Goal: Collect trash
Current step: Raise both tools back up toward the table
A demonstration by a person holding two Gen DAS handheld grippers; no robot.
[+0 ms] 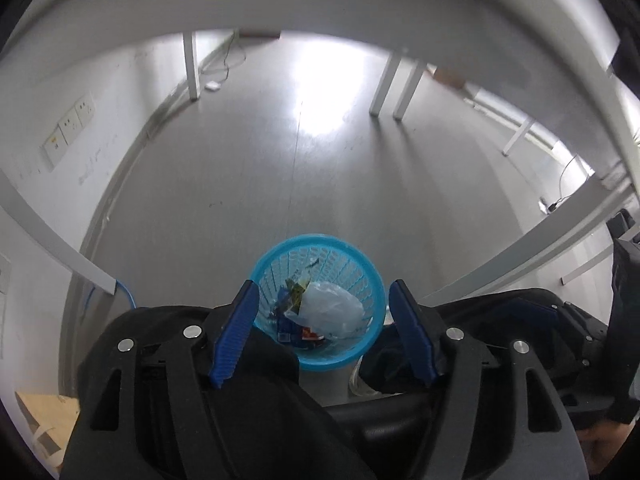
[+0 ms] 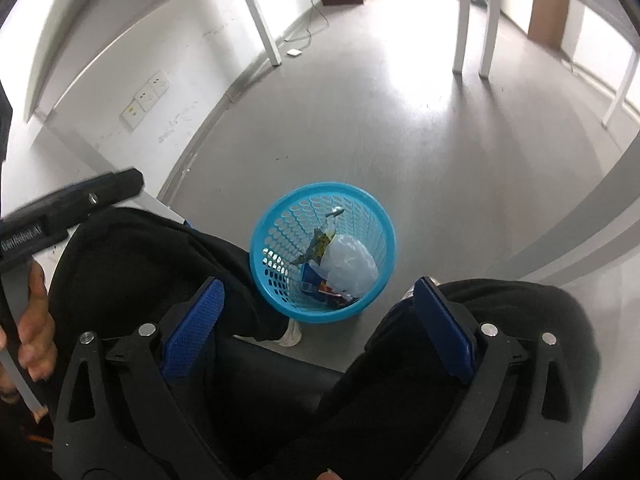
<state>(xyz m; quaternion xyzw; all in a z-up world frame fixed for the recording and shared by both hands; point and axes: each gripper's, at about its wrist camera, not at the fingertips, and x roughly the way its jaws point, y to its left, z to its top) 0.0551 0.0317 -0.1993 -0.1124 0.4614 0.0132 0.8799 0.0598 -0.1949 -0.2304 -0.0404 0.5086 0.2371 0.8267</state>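
Observation:
A round blue plastic mesh basket [image 1: 360, 272] stands on the grey floor, also in the right wrist view [image 2: 280, 220]. Inside lie a crumpled clear plastic bag [image 1: 330, 306] [image 2: 350, 262], a yellow wrapper [image 1: 297, 290] [image 2: 322, 244] and small blue and red packets. My left gripper [image 1: 324, 302] is open and empty, held above the basket. My right gripper [image 2: 320, 296] is open and empty, above the basket's near edge. The person's legs in black trousers hide the basket's near rim.
White table legs [image 1: 192, 68] [image 2: 460, 20] stand on the floor further off. A white wall with sockets [image 2: 146, 98] runs along the left. A white table edge [image 1: 56, 248] is at the left. A white adapter with cable [image 2: 294, 53] lies on the floor.

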